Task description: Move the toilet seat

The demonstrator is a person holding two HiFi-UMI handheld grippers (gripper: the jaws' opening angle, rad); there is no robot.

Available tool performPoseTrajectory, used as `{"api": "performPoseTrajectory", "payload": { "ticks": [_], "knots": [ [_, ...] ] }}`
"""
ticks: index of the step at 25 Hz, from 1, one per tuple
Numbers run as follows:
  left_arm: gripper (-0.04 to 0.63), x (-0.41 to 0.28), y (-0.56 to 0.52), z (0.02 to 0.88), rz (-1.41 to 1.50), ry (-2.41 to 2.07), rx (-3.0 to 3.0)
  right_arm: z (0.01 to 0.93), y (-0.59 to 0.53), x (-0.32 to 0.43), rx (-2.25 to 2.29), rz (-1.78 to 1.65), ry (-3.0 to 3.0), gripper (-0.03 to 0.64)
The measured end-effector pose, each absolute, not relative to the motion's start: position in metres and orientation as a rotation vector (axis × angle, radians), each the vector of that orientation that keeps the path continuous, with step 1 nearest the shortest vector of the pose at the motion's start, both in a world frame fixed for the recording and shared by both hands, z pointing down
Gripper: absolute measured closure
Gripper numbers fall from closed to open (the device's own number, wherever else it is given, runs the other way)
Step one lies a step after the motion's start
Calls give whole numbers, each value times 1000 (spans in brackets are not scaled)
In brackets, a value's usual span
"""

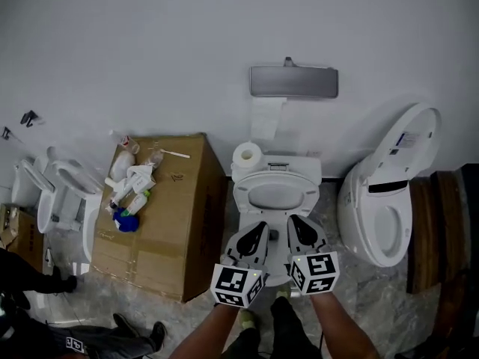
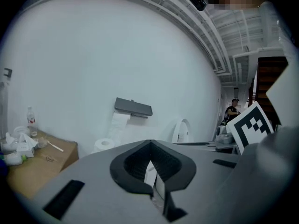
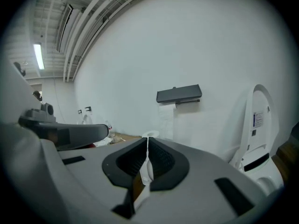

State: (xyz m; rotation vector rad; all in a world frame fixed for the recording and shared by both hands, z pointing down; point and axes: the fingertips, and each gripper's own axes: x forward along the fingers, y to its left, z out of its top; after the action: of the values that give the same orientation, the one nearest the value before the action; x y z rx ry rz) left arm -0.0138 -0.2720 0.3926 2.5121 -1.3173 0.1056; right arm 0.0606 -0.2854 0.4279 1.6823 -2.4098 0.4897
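A white toilet stands against the wall in the head view, its seat [image 1: 243,204] lying down flat over the bowl. Both grippers hover side by side just above the bowl's front edge and point at the wall. My left gripper [image 1: 261,226] is shut with nothing between its jaws, and so is my right gripper [image 1: 293,220]. In the left gripper view the jaws [image 2: 150,143] meet at a point. The right gripper view shows the same closed tip [image 3: 147,140]. Neither gripper view shows the seat, which lies hidden below the jaws.
A cardboard box [image 1: 179,223] with bottles and packets stands left of the toilet. A paper roll [image 1: 247,155] sits on the cistern under a grey holder [image 1: 293,81]. A second toilet [image 1: 385,200] with raised lid stands to the right, beside dark wood [image 1: 441,230]. More white fixtures [image 1: 63,200] stand far left.
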Motion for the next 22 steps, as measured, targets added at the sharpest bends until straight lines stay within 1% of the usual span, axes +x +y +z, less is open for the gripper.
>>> {"api": "performPoseTrajectory", "payload": {
  "ticks": [7,22],
  "knots": [
    [586,-25,-203,348,84,-1244,2510,371,-213,58,1778,512,-2408,597],
    [588,-52,-90,261,27,-1147,2625,280,-92,27,1839,368,-2436,597]
  ]
}}
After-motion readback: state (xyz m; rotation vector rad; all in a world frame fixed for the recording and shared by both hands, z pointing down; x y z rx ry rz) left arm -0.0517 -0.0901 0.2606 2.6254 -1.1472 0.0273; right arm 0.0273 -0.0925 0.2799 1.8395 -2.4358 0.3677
